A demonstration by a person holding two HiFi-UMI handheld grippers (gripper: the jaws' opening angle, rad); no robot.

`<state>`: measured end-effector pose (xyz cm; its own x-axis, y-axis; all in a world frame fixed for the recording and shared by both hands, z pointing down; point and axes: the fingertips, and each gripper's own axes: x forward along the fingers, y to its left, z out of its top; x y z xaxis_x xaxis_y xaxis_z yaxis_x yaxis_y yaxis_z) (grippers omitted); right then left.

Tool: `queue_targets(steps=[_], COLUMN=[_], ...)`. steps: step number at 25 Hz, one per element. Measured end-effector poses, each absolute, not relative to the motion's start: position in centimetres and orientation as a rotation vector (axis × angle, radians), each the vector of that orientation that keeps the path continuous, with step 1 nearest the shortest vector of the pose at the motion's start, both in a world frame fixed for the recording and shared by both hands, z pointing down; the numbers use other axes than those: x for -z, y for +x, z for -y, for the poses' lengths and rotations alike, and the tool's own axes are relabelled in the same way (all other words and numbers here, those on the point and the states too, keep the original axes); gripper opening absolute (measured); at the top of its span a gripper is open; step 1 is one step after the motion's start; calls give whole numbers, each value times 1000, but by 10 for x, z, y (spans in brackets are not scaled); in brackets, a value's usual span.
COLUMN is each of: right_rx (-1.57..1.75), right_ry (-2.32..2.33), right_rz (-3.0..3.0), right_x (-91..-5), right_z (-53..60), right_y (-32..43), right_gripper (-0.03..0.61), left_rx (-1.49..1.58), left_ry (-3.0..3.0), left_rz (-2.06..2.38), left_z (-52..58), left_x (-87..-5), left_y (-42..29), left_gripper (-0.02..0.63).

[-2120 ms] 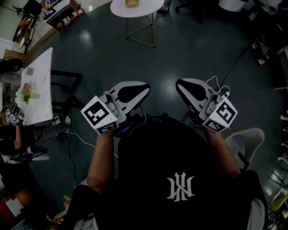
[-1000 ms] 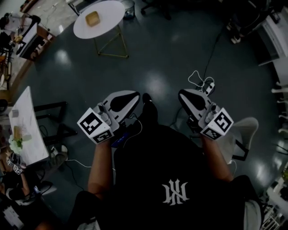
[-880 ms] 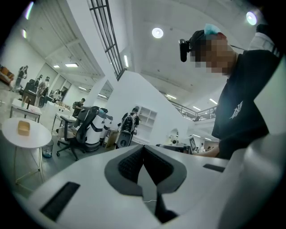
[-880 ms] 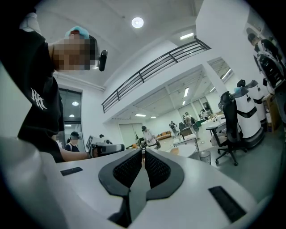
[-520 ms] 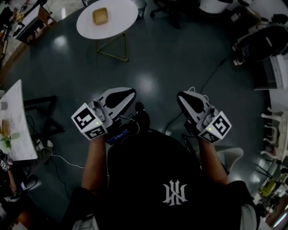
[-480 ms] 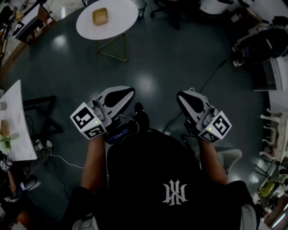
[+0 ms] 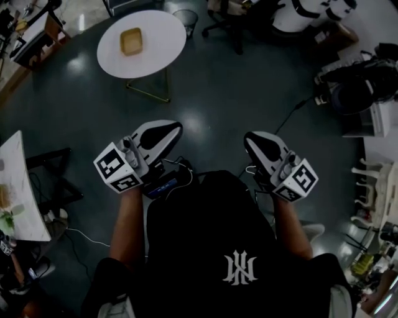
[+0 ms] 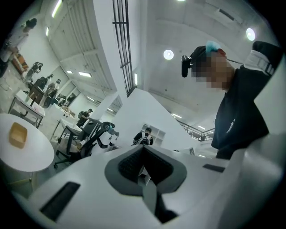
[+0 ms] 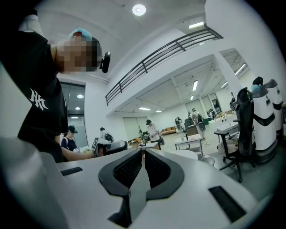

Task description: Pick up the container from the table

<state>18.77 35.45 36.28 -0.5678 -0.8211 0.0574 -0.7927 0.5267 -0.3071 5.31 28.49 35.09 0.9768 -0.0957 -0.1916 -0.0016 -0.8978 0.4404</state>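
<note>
The container [image 7: 131,41] is a small tan square tray lying on a round white table [image 7: 158,53] at the upper left of the head view. It also shows at the far left of the left gripper view as a tan container [image 8: 18,134] on that table [image 8: 33,159]. My left gripper [image 7: 176,127] and right gripper [image 7: 249,138] are held side by side in front of the person's body, well short of the table. Both are shut with nothing between the jaws. The left gripper [image 8: 143,150] and right gripper [image 9: 144,154] point out level into the room.
A dark glossy floor lies between me and the round table. A wastebasket [image 7: 185,15] and an office chair [image 7: 231,22] stand behind the table. A long white table [image 7: 17,192] is at the left. A cable [image 7: 293,109] runs across the floor at the right.
The round table with the container has come lower and nearer in the head view and the surroundings have shifted. Both grippers keep their place before the body, still shut.
</note>
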Motion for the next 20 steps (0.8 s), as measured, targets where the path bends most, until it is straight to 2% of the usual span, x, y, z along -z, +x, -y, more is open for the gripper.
queue_targets(steps=[9,20], right_rx=[405,397], right_ry=[-1309,-930], right_rz=[-2693,-2802], right_x=[-359,-372], right_z=[-309,-197], right_y=[227,275], right_gripper=[48,48], left_rx=[261,158], left_ry=[2675,2678], left_rz=[-12,398], left_z=[-268,-180], left_x=[-357,-371], left_y=[103,146], left_gripper=[3,3])
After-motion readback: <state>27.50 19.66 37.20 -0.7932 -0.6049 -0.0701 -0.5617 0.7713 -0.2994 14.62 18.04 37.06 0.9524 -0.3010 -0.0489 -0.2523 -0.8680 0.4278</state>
